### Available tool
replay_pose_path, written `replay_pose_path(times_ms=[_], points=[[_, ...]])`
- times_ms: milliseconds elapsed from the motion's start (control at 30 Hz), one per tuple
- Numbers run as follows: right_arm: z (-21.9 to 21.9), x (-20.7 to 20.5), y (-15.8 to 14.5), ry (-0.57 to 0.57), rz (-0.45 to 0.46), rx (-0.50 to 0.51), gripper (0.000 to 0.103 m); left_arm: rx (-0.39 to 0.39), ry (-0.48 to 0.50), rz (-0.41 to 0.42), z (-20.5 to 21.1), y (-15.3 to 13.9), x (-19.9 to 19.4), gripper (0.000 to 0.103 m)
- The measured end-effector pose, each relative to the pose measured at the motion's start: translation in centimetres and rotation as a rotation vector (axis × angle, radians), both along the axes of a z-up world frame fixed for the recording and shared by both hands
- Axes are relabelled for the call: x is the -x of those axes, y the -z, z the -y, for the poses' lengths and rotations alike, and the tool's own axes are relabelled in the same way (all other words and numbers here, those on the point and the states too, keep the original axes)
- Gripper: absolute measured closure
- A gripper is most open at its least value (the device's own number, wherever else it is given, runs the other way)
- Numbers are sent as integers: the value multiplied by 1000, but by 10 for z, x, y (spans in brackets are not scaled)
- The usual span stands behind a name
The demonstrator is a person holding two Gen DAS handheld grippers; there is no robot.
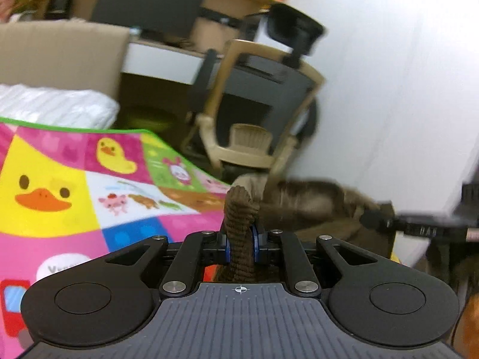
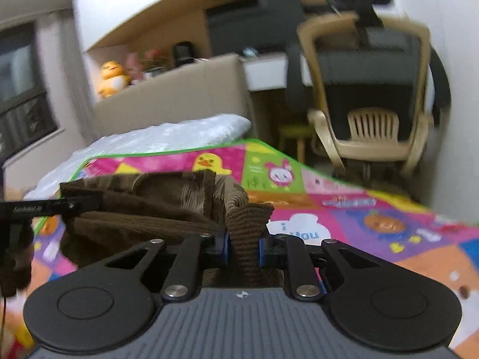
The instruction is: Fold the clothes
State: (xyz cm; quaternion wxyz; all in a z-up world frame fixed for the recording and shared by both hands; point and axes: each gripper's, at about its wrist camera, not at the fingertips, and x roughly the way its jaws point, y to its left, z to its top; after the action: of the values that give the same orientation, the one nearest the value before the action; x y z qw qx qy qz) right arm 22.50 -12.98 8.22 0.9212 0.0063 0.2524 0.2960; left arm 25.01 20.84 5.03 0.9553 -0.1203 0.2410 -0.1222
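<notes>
A brown corduroy garment [image 1: 311, 203] hangs lifted above a colourful play mat [image 1: 60, 185], stretched between both grippers. My left gripper [image 1: 240, 234] is shut on a bunched fold of the cloth, which sticks up between its blue-padded fingers. The right gripper [image 1: 374, 220] shows at the far right of the left wrist view, holding the other end. In the right wrist view my right gripper [image 2: 244, 243] is shut on a corner of the garment [image 2: 143, 206], and the left gripper [image 2: 71, 205] grips it at the left edge. The cloth's lower part is hidden behind the gripper bodies.
The play mat [image 2: 374, 224] has a green border, with a white padded bedding [image 2: 155, 140] behind it. A beige office chair with a small plastic chair [image 2: 374, 125] tucked under it stands by the white wall. A desk, cardboard panel [image 1: 60, 56] and shelf with toys sit beyond.
</notes>
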Motion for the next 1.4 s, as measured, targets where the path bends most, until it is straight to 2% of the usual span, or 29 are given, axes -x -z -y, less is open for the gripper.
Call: replay_pose_path(times_ms=[133, 233, 267, 333, 400, 467, 533, 600, 633, 667, 700, 733, 833, 900, 1000, 1133, 1167, 1233, 1300, 1367, 1400], points=[[4, 70, 18, -74, 22, 112, 87, -78, 78, -26, 4, 22, 54, 87], [7, 117, 39, -108, -8, 174, 87, -114, 96, -83, 3, 39, 90, 85], [7, 130, 46, -112, -19, 198, 86, -112, 96, -107, 0, 45, 100, 84], [10, 154, 62, -116, -46, 257, 85, -91, 95, -155, -9, 55, 118, 72], [15, 173, 74, -109, -71, 304, 83, -56, 87, -191, -19, 62, 135, 67], [24, 189, 79, -90, -91, 313, 75, -19, 68, -215, -28, 65, 150, 60], [37, 201, 75, -58, -108, 271, 50, 22, 56, -214, -32, 64, 163, 45], [50, 213, 70, -11, -107, 251, 39, 64, 46, -207, -35, 62, 175, 39], [56, 219, 67, 14, -105, 243, 38, 50, 41, -206, -31, 60, 180, 28], [60, 225, 66, 32, -101, 260, 36, 20, 38, -204, -25, 57, 186, 22], [63, 232, 66, 47, -95, 289, 31, -11, 34, -203, -19, 55, 191, 14], [64, 241, 66, 43, -91, 319, 27, -58, 36, -203, -10, 53, 196, 11], [59, 268, 70, -28, -85, 386, 19, -162, 85, -191, 17, 51, 208, 9], [50, 284, 75, -81, -66, 430, 19, -198, 120, -187, 32, 53, 214, 9], [29, 303, 87, -128, 10, 536, 18, -226, 167, -172, 52, 55, 221, 8], [-2, 300, 106, -37, 204, 685, 19, -272, 221, -158, 78, 59, 229, 7], [-4, 295, 99, -3, 234, 659, 22, -286, 232, -154, 85, 60, 232, 7], [-5, 284, 76, 66, 281, 570, 38, -319, 248, -139, 95, 61, 238, 6], [4, 274, 44, 131, 305, 433, 38, -375, 241, -117, 99, 63, 244, 6], [15, 268, 23, 168, 317, 371, 38, -448, 195, -99, 97, 69, 247, 6], [19, 267, 19, 187, 328, 371, 38, -477, 160, -102, 94, 71, 246, 6]])
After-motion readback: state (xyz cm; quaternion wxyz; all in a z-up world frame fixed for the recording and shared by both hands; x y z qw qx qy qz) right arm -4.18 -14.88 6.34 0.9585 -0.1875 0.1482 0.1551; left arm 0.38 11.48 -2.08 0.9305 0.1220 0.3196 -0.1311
